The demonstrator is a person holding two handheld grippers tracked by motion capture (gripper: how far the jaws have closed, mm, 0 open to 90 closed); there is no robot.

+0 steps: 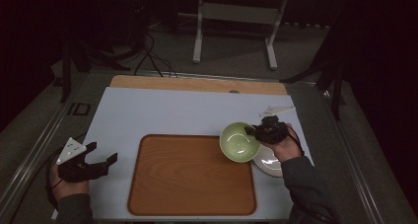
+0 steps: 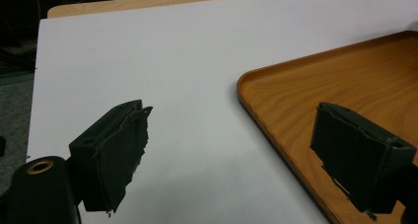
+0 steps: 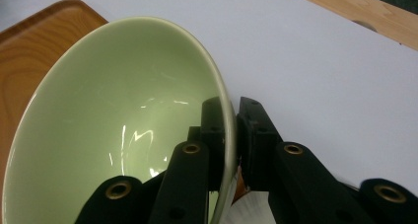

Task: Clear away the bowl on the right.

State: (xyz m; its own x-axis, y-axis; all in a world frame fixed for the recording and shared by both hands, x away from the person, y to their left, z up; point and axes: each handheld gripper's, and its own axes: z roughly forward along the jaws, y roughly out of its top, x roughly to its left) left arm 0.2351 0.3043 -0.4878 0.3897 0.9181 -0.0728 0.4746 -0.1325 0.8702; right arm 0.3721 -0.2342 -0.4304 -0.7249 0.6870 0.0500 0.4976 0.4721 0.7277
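Right hand-held gripper point(image 1: 256, 131) clamps the rim of a pale green bowl point(image 1: 239, 142), one jaw inside, one outside; the bowl hangs tilted at the right edge of the wooden tray point(image 1: 192, 174), partly over a white plate point(image 1: 270, 162). Left hand-held gripper point(image 1: 101, 157) stands open and empty left of the tray on the white-covered counter point(image 1: 162, 110). No legible writing.

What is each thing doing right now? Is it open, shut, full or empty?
Green bowl: empty, tilted, gripped by its rim.
Right gripper: shut on the bowl's rim, one jaw inside, one outside.
Left gripper: open, holding nothing.
Wooden tray: empty, flat on the table.
White plate: flat on the table, partly under the bowl.
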